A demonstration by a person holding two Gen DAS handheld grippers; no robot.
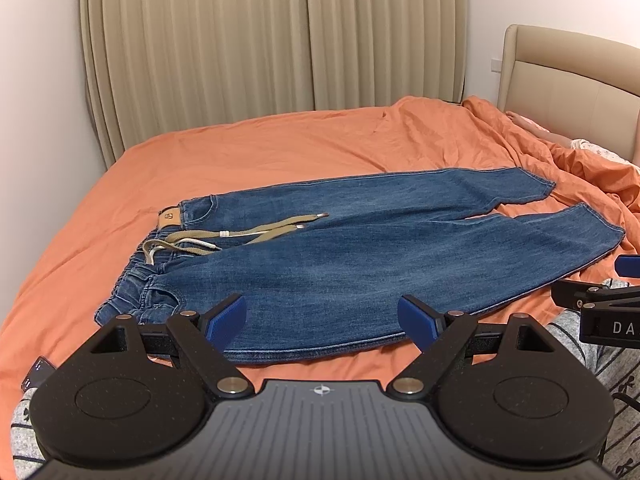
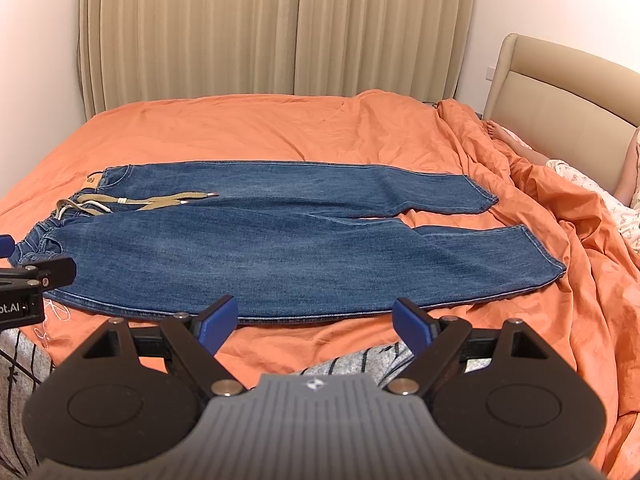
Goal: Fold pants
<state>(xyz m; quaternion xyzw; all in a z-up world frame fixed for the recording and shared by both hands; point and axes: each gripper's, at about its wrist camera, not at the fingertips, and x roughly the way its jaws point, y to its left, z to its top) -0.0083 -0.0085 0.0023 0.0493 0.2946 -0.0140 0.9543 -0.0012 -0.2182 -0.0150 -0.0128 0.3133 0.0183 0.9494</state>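
Currently, blue jeans (image 1: pixel 352 248) lie flat on an orange bed (image 1: pixel 260 148), legs slightly parted, waistband toward the curtain-side left. Both the left gripper (image 1: pixel 322 320) and right gripper (image 2: pixel 314 322) hover just short of the jeans' near edge — fingers spread wide, holding nothing. Best next move, probably: pinch the near leg's outer seam at two points and lay it evenly over the far leg.
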